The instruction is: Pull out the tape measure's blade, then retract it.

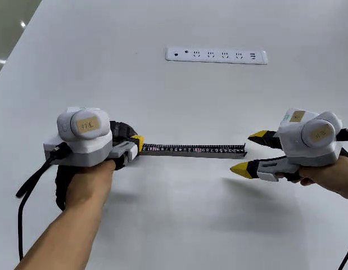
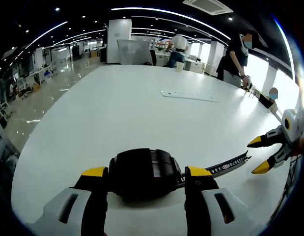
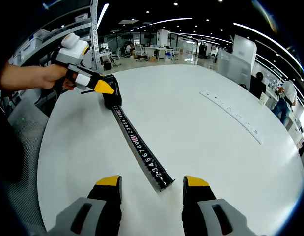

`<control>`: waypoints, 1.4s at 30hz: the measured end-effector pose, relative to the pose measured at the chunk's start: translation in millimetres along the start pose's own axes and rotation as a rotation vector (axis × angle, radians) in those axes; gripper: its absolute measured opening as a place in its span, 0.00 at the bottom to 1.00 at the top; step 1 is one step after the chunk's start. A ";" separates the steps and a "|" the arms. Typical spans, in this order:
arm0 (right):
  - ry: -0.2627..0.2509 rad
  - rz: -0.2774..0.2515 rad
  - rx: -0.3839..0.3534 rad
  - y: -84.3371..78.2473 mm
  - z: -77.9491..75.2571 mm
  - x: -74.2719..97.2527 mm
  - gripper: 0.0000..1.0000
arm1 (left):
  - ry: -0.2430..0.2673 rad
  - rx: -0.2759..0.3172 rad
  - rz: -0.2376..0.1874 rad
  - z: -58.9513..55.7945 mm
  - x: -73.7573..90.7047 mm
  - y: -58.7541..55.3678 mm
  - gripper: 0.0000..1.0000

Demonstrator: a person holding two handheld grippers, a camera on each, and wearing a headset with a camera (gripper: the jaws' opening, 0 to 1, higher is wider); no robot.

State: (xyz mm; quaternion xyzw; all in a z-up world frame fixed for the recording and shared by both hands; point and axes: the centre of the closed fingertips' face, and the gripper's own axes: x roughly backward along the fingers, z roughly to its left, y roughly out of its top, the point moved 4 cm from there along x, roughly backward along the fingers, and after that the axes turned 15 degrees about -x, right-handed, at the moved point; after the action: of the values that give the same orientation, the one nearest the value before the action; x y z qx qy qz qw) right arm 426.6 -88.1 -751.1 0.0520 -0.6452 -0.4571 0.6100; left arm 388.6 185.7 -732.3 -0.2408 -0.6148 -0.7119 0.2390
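Observation:
A black tape measure case (image 2: 144,172) sits between the yellow-tipped jaws of my left gripper (image 2: 147,173), which is shut on it; in the head view the case (image 1: 122,135) lies at the left. Its blade (image 1: 193,149) is pulled out to the right across the white table, dark with printed numbers. The blade's end (image 3: 164,184) lies just ahead of my right gripper (image 3: 152,182), which stands open with nothing between its jaws. In the head view the right gripper (image 1: 249,152) is just past the blade's tip, apart from it.
A white power strip (image 1: 216,55) lies flat at the far side of the table (image 1: 174,95). A black cable (image 1: 27,191) hangs from the left gripper. People stand beyond the table's far edge (image 2: 240,54) in the left gripper view.

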 end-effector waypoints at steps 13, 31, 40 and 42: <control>0.049 0.100 0.101 0.1 -10.4 -10.5 0.32 | 0.006 0.001 0.017 2.3 -7.2 1.4 0.58; 0.127 0.140 0.091 -2.8 -19.6 -17.7 0.16 | 0.004 0.001 0.033 2.6 -9.9 1.5 0.59; 0.126 0.148 0.126 -4.7 -19.8 -18.8 0.14 | 0.003 -0.005 0.039 0.4 -9.8 1.1 0.60; 0.125 0.148 0.137 -4.8 -19.9 -18.9 0.13 | 0.004 -0.011 0.041 -0.1 -10.4 0.7 0.60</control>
State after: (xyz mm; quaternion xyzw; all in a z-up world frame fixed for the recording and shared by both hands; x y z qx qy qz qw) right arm 445.6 -89.5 -771.4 0.0742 -0.6377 -0.3616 0.6761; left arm 397.1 186.0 -738.4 -0.2534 -0.6053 -0.7107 0.2537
